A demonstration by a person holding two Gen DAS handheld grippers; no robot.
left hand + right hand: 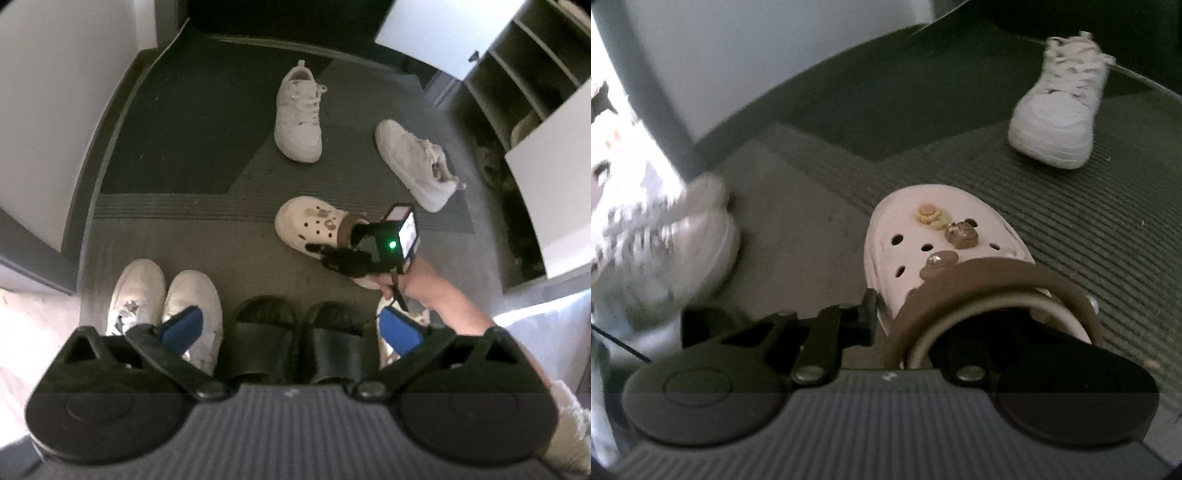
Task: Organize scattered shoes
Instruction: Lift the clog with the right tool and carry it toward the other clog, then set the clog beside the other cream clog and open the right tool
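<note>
Gripping: our right gripper (pixel 882 314) is seemingly clamping the clog's (pixel 938 236) side wall.
Risking: thin bite; we may be losing it.
Waiting: left gripper (pixel 291 325) is hanging open.

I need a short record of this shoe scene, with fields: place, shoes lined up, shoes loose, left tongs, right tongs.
place: mat beside a shoe cabinet
shoes lined up: white pair, black slippers
shoes loose: two white sneakers, clog
left tongs: open, empty, above the slippers
right tongs: closing on the clog's side wall
</note>
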